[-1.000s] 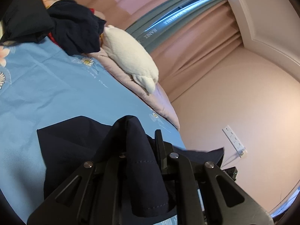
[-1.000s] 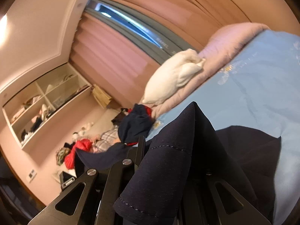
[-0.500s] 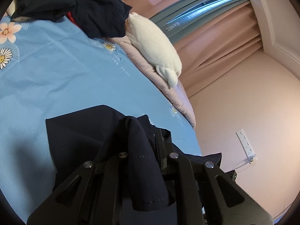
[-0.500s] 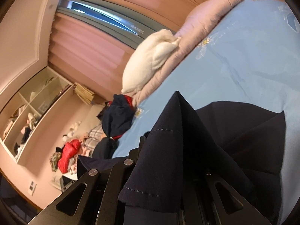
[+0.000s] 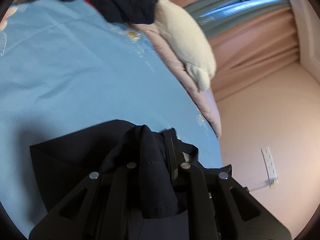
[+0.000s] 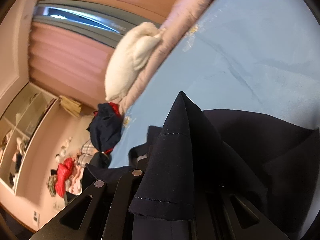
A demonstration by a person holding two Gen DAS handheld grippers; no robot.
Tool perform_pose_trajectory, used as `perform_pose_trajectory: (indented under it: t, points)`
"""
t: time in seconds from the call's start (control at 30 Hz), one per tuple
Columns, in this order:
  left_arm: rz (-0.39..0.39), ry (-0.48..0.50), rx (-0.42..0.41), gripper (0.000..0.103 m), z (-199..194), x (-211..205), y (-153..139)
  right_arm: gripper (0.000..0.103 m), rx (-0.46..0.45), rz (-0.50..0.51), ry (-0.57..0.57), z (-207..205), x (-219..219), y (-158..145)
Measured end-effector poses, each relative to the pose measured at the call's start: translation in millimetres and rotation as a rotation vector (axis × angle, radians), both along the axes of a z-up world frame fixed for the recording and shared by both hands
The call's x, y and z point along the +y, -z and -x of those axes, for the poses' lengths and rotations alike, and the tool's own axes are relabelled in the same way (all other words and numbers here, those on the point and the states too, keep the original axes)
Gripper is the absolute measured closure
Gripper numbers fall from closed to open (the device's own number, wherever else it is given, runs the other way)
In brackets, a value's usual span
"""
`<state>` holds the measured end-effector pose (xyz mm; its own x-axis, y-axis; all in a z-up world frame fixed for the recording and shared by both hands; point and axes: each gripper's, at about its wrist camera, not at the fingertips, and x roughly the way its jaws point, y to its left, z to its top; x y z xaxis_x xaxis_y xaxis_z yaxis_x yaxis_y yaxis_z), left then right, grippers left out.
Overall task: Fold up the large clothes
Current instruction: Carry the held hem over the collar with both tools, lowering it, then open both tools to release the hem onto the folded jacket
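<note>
A large dark navy garment (image 5: 76, 156) lies partly spread on the light blue bedsheet (image 5: 70, 70). My left gripper (image 5: 154, 152) is shut on a stitched hem of it, which drapes over the fingers. In the right wrist view the same navy garment (image 6: 250, 140) spreads to the right, and my right gripper (image 6: 178, 140) is shut on another hemmed edge that stands up in a peak and hides the fingertips. Both grippers hold the cloth low over the sheet.
A white pillow (image 5: 186, 40) lies on a pink quilt (image 5: 202, 100) along the bed's far edge. A heap of dark and red clothes (image 5: 124, 0) sits on the bed. Curtains, a wall socket (image 5: 269, 166) and open shelves (image 6: 22, 132) surround the bed.
Both grippers have tilted down and moved closer to the bed, still holding the navy hems. More of the garment now lies flat on the sheet.
</note>
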<state>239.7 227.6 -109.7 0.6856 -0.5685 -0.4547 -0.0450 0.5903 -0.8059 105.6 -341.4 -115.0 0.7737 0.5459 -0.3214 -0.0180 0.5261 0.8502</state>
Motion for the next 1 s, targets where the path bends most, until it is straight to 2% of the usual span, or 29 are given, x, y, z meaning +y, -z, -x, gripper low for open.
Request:
perform_pose_trajectory:
  t: [0.2, 0.47, 0.63, 0.73, 0.8, 0.87, 1.0]
  points:
    - [0.015, -0.044, 0.092, 0.091, -17, 4, 20, 0.095, 0.06, 0.039, -0.008, -14, 4, 8]
    - [-0.004, -0.061, 0.171, 0.088, -26, 3, 35, 0.095, 0.093, -0.017, -0.004, -16, -1, 22]
    - [0.024, -0.069, 0.209, 0.087, -29, 5, 40, 0.084, 0.094, -0.07, -0.015, -20, -2, 23]
    - [0.047, -0.071, 0.205, 0.077, -28, 7, 39, 0.078, 0.092, -0.079, -0.02, -22, -1, 22]
    - [0.084, -0.08, 0.192, 0.057, -31, 9, 38, 0.075, 0.086, -0.099, -0.023, -23, -2, 23]
    - [0.096, -0.084, 0.174, 0.047, -33, 11, 36, 0.072, 0.082, -0.127, -0.024, -25, -3, 24]
    - [0.054, -0.096, 0.175, 0.045, -39, 9, 33, 0.067, 0.064, -0.196, -0.022, -26, -7, 27]
